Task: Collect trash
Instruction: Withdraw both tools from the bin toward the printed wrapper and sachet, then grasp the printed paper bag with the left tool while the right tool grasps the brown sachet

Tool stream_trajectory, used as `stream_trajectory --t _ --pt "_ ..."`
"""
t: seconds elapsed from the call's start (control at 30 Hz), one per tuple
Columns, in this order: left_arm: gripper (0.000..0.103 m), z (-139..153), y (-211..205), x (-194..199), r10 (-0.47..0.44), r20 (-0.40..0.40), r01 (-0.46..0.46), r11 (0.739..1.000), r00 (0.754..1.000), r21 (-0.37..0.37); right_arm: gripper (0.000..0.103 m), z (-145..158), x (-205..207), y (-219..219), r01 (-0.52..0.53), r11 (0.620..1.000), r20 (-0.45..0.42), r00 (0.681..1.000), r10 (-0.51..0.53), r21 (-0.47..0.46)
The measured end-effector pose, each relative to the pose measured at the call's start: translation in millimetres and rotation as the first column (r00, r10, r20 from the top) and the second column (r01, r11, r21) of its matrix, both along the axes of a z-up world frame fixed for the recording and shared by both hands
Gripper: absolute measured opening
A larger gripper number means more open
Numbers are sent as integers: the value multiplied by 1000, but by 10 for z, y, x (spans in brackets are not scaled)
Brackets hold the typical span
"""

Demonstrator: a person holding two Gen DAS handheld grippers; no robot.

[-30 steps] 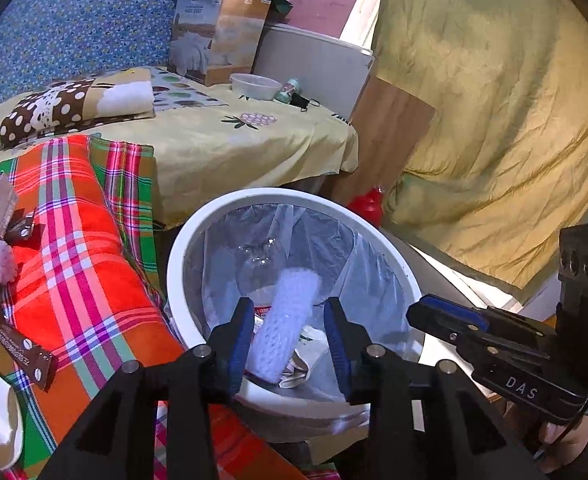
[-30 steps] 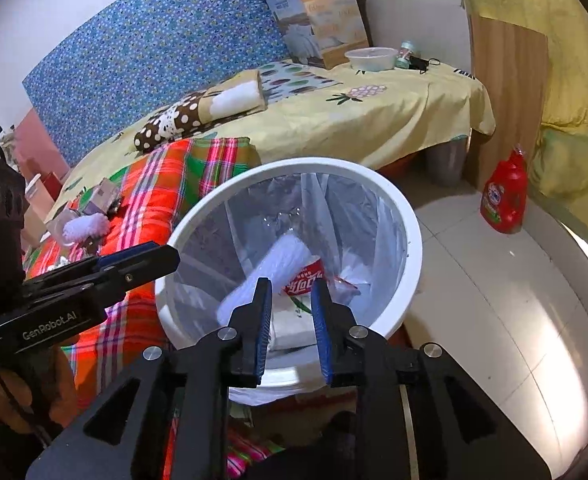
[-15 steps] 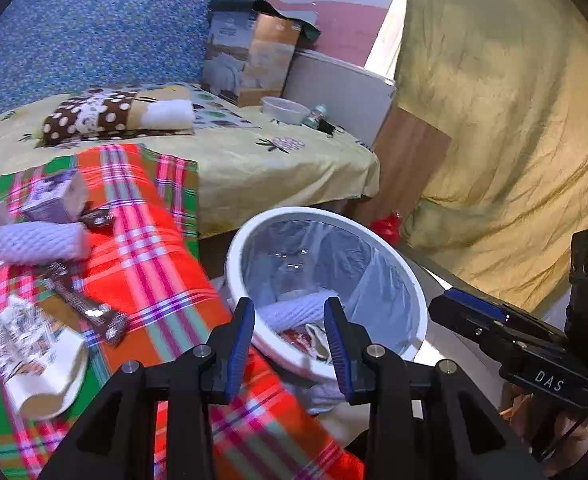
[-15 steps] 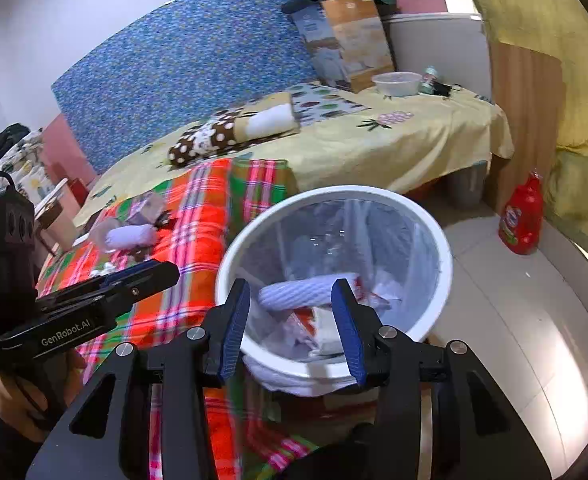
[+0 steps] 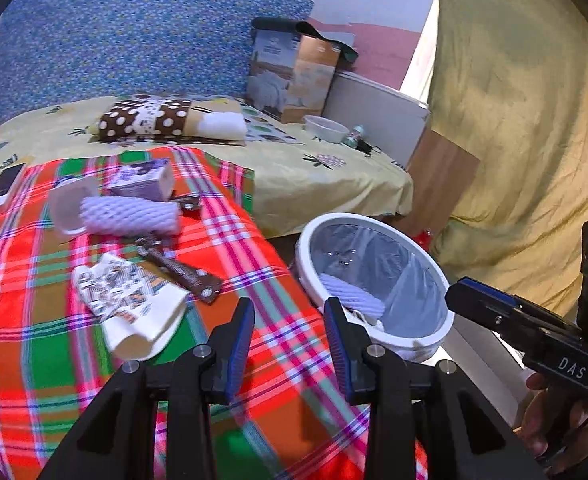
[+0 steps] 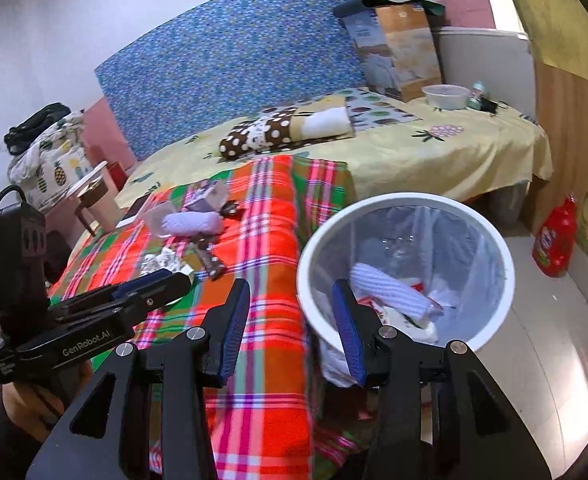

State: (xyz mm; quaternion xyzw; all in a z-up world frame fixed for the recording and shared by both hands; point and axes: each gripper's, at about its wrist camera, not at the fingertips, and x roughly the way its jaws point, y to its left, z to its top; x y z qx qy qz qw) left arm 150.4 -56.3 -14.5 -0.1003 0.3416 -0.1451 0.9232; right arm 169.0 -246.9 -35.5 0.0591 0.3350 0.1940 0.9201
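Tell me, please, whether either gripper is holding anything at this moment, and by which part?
Nothing is held. The left gripper and the right gripper are both open and empty; one foam sleeve already lies in the trash bin.

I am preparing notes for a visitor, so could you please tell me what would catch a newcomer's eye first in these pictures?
First the bright red plaid blanket over the bed's near end, with litter on it: a white foam net sleeve, a brown wrapper and a crumpled printed paper cup. Right of it stands the white trash bin, already holding another foam sleeve.
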Motion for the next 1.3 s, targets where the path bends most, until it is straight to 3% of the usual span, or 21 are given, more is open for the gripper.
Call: stream_trajectory --t 0.53,1.1,1.3 --pt "36 80 625 -223 173 14 -173 985 985 8 45 -3 -37 332 -84 996 4 996 84 -32" --pt "36 -288 878 54 275 -128 -284 957 953 -61 45 -34 70 486 -126 991 -16 992 125 -47" --pt "35 -408 869 200 304 -165 -310 950 938 -15 45 -59 132 551 -143 988 -28 990 142 -59"
